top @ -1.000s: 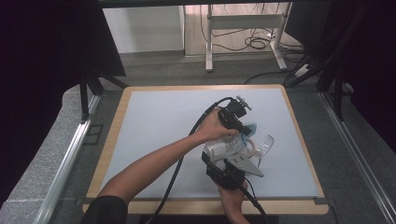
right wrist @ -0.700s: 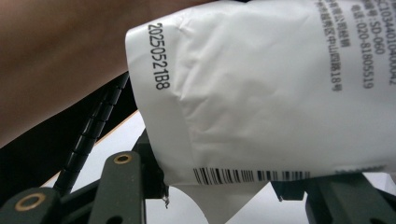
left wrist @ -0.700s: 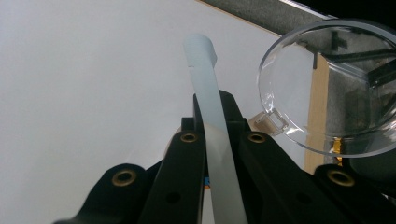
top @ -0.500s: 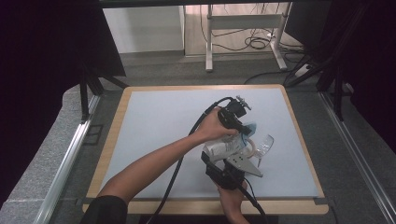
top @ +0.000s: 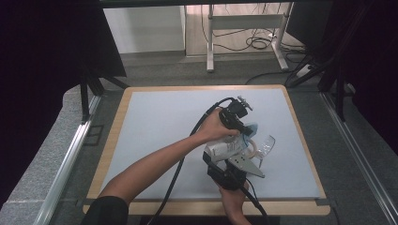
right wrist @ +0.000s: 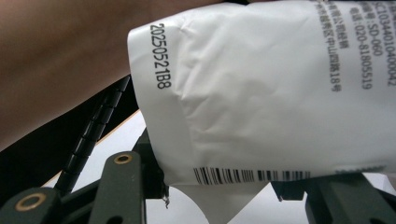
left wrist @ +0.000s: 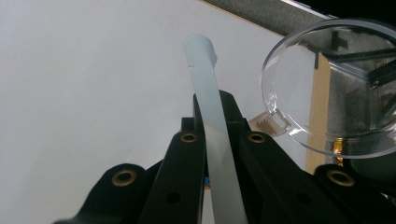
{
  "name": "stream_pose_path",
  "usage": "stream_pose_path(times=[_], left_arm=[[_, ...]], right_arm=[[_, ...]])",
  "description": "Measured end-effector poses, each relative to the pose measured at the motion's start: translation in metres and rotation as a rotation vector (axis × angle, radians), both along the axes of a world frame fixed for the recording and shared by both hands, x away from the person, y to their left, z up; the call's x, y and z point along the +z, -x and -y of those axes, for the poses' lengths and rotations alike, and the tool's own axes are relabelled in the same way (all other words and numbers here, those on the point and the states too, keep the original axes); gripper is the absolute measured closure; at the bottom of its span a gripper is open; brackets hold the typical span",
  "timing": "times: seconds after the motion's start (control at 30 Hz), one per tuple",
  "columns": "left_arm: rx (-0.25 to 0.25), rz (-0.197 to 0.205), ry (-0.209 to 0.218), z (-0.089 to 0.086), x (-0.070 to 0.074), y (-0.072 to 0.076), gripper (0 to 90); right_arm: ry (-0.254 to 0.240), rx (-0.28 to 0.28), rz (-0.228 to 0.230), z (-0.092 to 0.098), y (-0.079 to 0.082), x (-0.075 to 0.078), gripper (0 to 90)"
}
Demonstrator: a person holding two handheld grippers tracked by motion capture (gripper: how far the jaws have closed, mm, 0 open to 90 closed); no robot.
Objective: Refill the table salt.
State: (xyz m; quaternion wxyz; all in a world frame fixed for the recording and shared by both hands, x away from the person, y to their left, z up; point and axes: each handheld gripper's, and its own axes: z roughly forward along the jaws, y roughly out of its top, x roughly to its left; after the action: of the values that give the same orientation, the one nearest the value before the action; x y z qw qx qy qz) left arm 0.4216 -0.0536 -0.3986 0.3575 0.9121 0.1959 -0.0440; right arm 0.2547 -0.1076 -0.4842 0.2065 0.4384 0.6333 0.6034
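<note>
From the high view, the two tools meet over the right half of the pale blue bench (top: 155, 122) with its wooden rim. The left hand-held gripper (top: 244, 127) reaches in from above, and the right hand-held gripper (top: 233, 157) comes up from the near edge under a crumpled white printed plastic pouch (top: 225, 149); a clear round plastic mask cup (top: 265, 144) lies just beside it.

In the left gripper view, the jaws are pressed together on a translucent white flexible tube (left wrist: 210, 116), with the clear cup close on the right.

In the right gripper view, the jaws clamp the pouch's lower edge (right wrist: 261, 107). Printed there are "20250521B8", "020-81805519", "SD-060" and a barcode.

This looks like drawing the tubing out of its pouch; next calls for pulling the two apart steadily.
</note>
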Motion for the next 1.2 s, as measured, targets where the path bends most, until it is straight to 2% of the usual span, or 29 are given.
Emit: stream_pose_path(times=[1.2], left_arm=[[0.006,-0.004,-0.005,-0.0021,-0.0008,0.0006,90.0]], right_arm=[[-0.005,0.004,0.005,-0.0002,0.0013,0.0011,49.6]])
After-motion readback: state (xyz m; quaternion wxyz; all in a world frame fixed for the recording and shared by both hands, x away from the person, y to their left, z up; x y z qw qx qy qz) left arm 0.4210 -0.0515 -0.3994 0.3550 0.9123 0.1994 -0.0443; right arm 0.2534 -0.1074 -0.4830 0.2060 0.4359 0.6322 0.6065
